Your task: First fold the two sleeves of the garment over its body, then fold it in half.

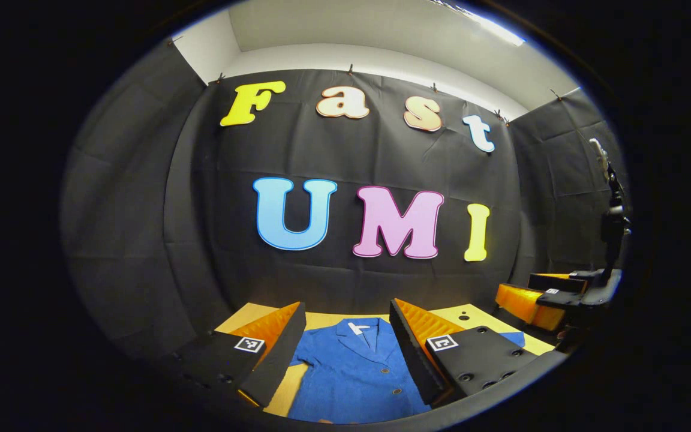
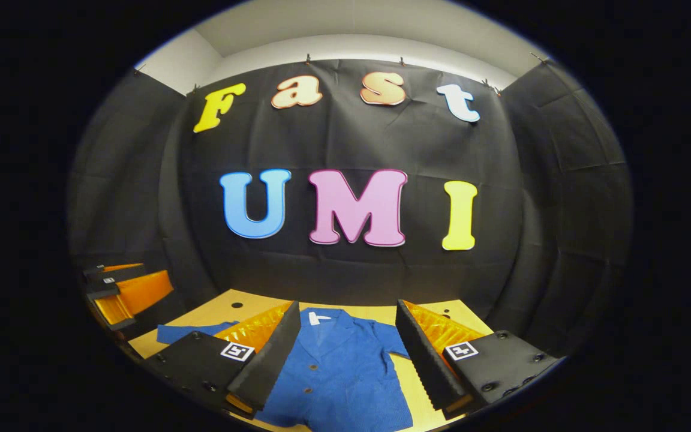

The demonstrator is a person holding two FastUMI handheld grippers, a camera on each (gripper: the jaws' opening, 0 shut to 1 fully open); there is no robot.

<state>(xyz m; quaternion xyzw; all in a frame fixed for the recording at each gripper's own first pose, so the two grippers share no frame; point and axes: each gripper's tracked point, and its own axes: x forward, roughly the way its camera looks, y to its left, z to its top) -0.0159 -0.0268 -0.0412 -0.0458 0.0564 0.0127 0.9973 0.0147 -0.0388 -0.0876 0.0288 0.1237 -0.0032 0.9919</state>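
Left gripper view, left to right: left hand-held gripper (image 1: 345,342) has its jaws spread wide, nothing between them, held above the worktop (image 1: 243,317). Blue garment (image 1: 354,375) lies flat on the worktop, seen through the gap between the fingers: collar with white neck tag (image 1: 358,327) at the far end, buttons down the front, front side up. Its short sleeve (image 1: 303,354) on the view's left lies spread out to the side, not folded. Far right of this view: the right hand-held gripper (image 1: 546,297) held off to the side above the worktop edge, fingers apart, with its dark handle and mount rising above it. A bit of blue fabric shows just past the left gripper's right finger, near a dark hole (image 1: 464,316) in the worktop.

Right gripper view, left to right: left hand-held gripper (image 2: 120,291) sits at the far left edge, above the worktop's (image 2: 213,312) corner, fingers apart. Below it, the garment's (image 2: 336,375) left-side sleeve (image 2: 192,332) lies stretched out flat on the worktop; this view gives its full length, the other one just the shoulder part. Right hand-held gripper (image 2: 348,342) also gapes wide, empty, above the garment's chest. Right-side sleeve (image 2: 390,339) is spread flat too, partly behind the right finger. Neck tag (image 2: 318,318) and collar point to the back wall.

Both sleeves unfolded, garment full length, neither gripper touching cloth.
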